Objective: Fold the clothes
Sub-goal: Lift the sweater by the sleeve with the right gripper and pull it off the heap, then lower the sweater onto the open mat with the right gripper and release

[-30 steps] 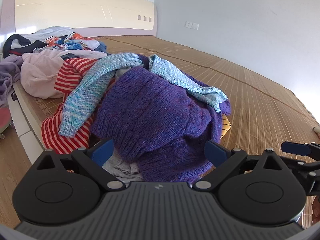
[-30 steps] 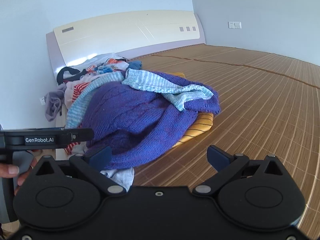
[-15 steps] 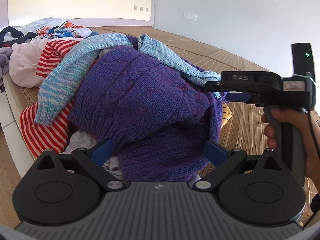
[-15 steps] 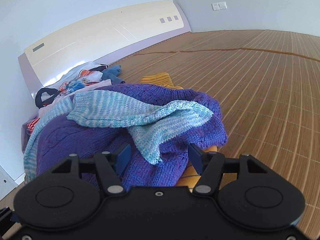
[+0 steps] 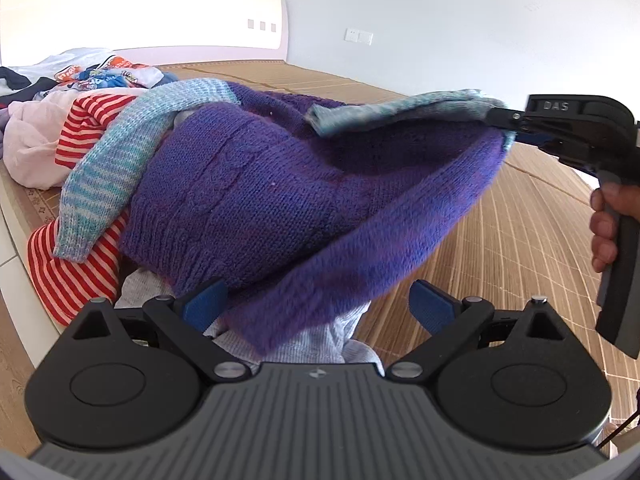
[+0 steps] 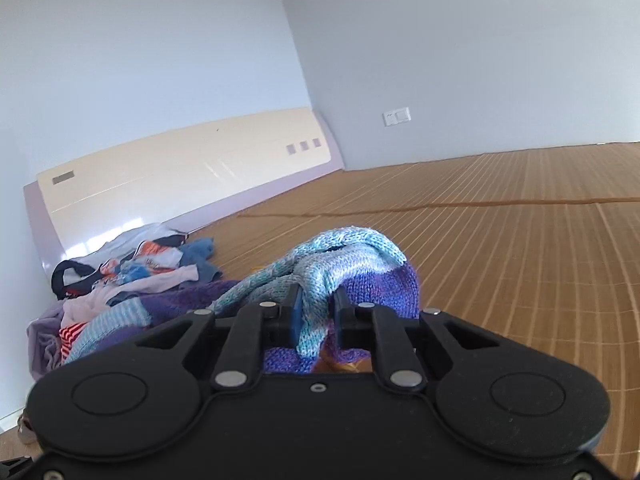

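Our left gripper (image 5: 316, 307) has blue pads on black ribbed housing; our right gripper (image 5: 505, 119) (stamped "DAS") is black with silver screws.

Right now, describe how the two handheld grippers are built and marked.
Left gripper: ribbed grey-black body, two round discs, black linkage arms with silver rivets, blue finger pads. Right gripper: similar black body; seen from the left view, its top reads "DAS", with a grey handle.

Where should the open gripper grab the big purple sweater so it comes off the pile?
Probably the ribbed hem edge of the purple sweater, hanging just in front of the left gripper. It sticks out free over the grey garment, so coming straight forward with jaws open should catch it alone. The right gripper already pinches the light blue knit at the other end.
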{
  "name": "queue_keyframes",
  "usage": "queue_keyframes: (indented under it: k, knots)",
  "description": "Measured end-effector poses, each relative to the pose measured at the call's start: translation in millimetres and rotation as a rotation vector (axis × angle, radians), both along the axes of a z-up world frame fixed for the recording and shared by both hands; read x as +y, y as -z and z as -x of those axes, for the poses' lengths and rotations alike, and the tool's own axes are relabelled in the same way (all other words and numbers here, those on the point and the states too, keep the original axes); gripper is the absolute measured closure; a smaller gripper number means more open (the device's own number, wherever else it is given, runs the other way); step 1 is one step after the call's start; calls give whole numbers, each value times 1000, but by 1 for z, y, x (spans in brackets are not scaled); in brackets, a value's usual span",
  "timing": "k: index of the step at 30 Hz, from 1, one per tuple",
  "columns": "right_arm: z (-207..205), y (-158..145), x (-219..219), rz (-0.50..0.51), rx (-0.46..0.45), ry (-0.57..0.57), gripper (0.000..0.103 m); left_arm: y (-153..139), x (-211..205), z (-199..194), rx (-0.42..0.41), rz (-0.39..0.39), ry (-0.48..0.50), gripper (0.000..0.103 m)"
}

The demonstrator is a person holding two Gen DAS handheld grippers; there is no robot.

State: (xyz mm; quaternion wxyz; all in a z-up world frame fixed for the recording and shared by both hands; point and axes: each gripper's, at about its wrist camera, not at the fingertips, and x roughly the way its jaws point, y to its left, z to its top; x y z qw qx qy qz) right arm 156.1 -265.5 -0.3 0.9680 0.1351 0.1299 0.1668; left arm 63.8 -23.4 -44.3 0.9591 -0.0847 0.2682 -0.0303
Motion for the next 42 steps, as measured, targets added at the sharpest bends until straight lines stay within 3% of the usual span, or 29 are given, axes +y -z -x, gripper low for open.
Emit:
queue_keyframes:
  k: [9,17,24,25,27,29,32,36,38,42]
  knots:
    - [95,10,-122,-137,60,189,88,-25,-18,31,-40,35,100,4]
    - [185,46,-245,-185,158,468,87,-30,-63,39,-10,69,257,4]
    - [180,51,-320,21,331,549,77,-36,-125,42,-10,24,359,4]
    - [185,50,-324,70,327,566,74,-36,-134,40,-8,18,377,4]
    - [201,45,-324,154,296,586,57,-36,-153,39,-5,9,408,4]
    - [210,39,-322,153,248,526,50,-37,-171,33,3,-7,436,4]
    - [201,34,-312,140,223,335,43,-40,-201,15,26,-23,487,4]
    - [170,42,-281,181,211,169,42,-36,-239,-18,74,-45,562,4]
    - [153,54,-270,153,196,129,43,-29,-260,-32,65,-120,582,3]
    - [135,79,-253,144,252,44,39,-1,-293,-52,28,-293,615,3]
